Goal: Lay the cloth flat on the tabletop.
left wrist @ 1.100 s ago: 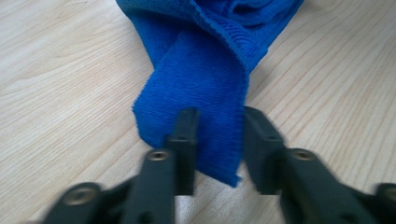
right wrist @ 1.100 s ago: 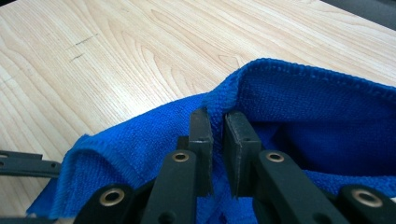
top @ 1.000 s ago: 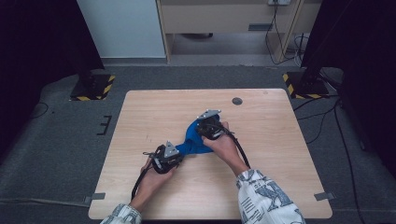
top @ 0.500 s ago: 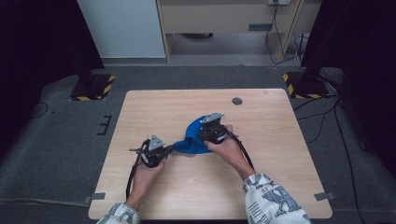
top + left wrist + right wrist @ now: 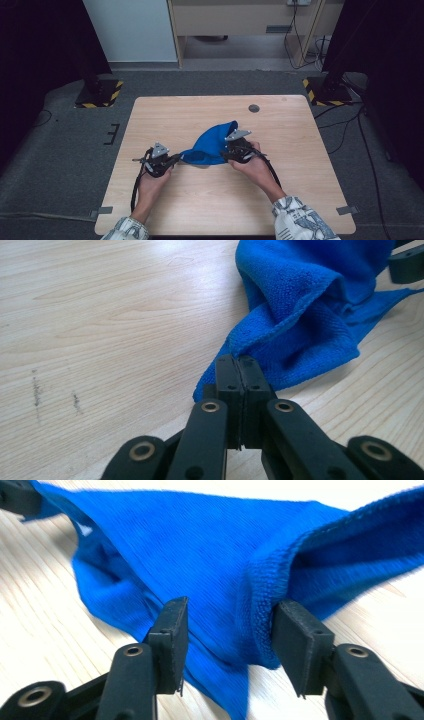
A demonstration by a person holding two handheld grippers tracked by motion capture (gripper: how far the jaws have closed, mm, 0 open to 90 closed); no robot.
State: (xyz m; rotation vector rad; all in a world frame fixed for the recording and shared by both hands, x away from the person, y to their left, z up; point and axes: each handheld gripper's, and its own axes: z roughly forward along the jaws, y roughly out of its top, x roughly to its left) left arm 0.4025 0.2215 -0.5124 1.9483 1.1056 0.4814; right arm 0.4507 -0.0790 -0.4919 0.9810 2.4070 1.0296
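Cloth (image 5: pixel 212 145), blue, lies bunched near the middle of the table (image 5: pixel 160 115), stretched between the two grippers; at the left, the left gripper (image 5: pixel 172 160) points right at the cloth's near-left corner; in the left gripper view its jaws stand pressed together with a thin fold of cloth (image 5: pixel 300 315) pinched between the pads, so it grips the corner; the cloth's lower edge beneath those jaws is hidden by them, and the far end of the cloth runs off the top of that picture; to the right, the right gripper (image 5: pixel 229 150) sits at the cloth's right side, partly covering it in the high view, so the cloth's edge there is hard to make out; in the right gripper view its jaws stand about half apart and have just been opening, with a thick hemmed fold of cloth (image 5: pixel 200 555) between them; the right pad (image 5: pixel 300 640) touches the fold's edge while the left pad stands clear of it, so it grips nothing; a dark round spot (image 5: pixel 254 108) lies on the table beyond; both sleeves are cut off by the bottom edge.
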